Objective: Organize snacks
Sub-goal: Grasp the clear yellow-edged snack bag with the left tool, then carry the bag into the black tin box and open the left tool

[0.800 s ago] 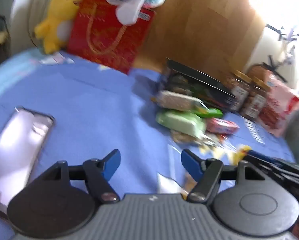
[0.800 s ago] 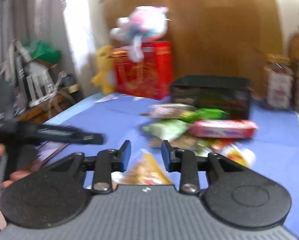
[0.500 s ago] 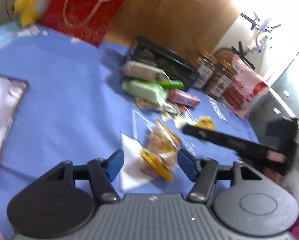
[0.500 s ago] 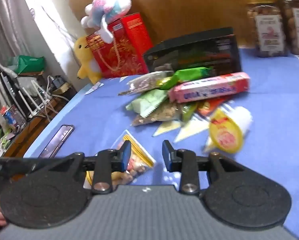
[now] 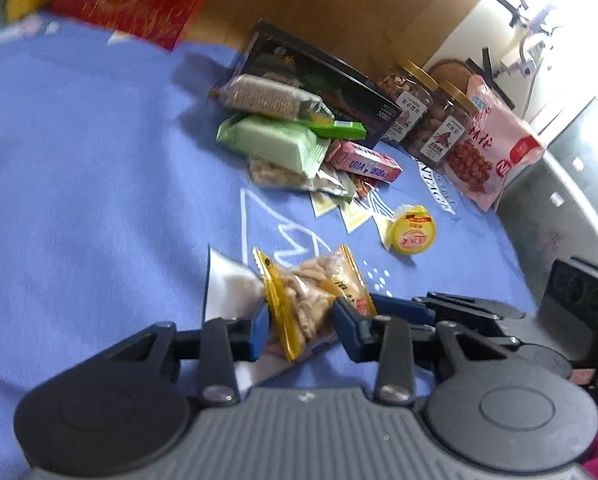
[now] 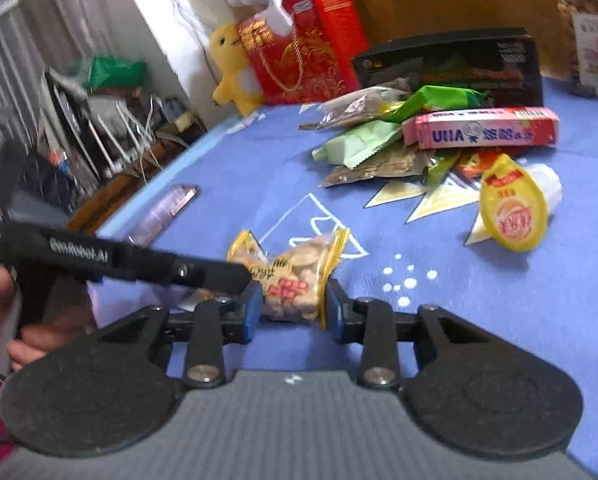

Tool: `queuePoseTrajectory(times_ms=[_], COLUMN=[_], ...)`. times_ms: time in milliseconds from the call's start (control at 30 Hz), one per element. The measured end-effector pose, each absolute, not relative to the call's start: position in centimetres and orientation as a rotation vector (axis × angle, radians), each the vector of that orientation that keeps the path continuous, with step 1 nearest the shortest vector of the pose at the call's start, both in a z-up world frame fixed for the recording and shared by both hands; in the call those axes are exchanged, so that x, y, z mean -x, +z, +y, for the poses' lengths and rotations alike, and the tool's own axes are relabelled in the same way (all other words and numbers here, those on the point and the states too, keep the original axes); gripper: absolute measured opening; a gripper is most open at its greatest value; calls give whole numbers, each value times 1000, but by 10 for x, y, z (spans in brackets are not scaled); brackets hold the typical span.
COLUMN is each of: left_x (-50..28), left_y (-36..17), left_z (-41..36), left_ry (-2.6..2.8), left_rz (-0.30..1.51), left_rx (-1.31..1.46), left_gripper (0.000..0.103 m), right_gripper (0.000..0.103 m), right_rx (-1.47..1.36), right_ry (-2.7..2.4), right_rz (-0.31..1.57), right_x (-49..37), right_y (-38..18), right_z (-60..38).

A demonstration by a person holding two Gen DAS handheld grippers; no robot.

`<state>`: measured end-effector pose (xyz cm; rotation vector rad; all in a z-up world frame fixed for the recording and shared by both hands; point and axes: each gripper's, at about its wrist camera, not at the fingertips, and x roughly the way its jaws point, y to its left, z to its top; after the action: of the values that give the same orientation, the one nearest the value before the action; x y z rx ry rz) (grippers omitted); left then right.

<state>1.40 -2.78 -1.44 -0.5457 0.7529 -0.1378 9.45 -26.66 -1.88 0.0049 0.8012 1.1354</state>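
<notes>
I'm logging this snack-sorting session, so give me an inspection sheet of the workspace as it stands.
Surface: blue tablecloth with white printed shapes.
Job's things: clear yellow-edged packet of peanuts lies near both grippers; a pile of green, clear and pink wrapped snacks sits before the long black box; round yellow-lidded cup lies apart.
Clutter: two gold-lidded nut jars, pink snack bag, red gift bag, yellow plush duck, phone.
Grippers: left gripper and right gripper both straddle the packet; whether the fingers press it is unclear.
Cables: wires among shelf items.
Surroundings: wooden panel behind.
</notes>
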Motion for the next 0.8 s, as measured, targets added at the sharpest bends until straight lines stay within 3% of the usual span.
queuePoseTrajectory(times_ms=[167, 333, 467, 533, 567, 600, 800], left_x=[-39, -105, -178, -212, -221, -223, -168], left_y=[24, 84, 106, 100, 97, 91, 58], left_z=[-25, -29, -31, -31, -31, -28, 39], left_ry=[-173, -221, -210, -193, -180, -149, -53], left_rz=[692, 530, 487, 515, 540, 569, 533], left_rx=[475, 367, 338, 322, 308, 306, 519], left_gripper=[33, 33, 35, 41, 42, 42, 55], right_gripper=[13, 13, 17, 20, 29, 34, 35], right_rx=[55, 1, -8, -4, 19, 48, -84], right_ry=[1100, 1013, 899, 841, 811, 780, 864], right_rz=[726, 560, 483, 503, 509, 510, 603], right_x=[-102, -148, -208, -240, -251, -258, -241], right_y=[-4, 44, 69, 66, 62, 57, 38], right_z=[-254, -256, -243, -232, -227, -223, -243])
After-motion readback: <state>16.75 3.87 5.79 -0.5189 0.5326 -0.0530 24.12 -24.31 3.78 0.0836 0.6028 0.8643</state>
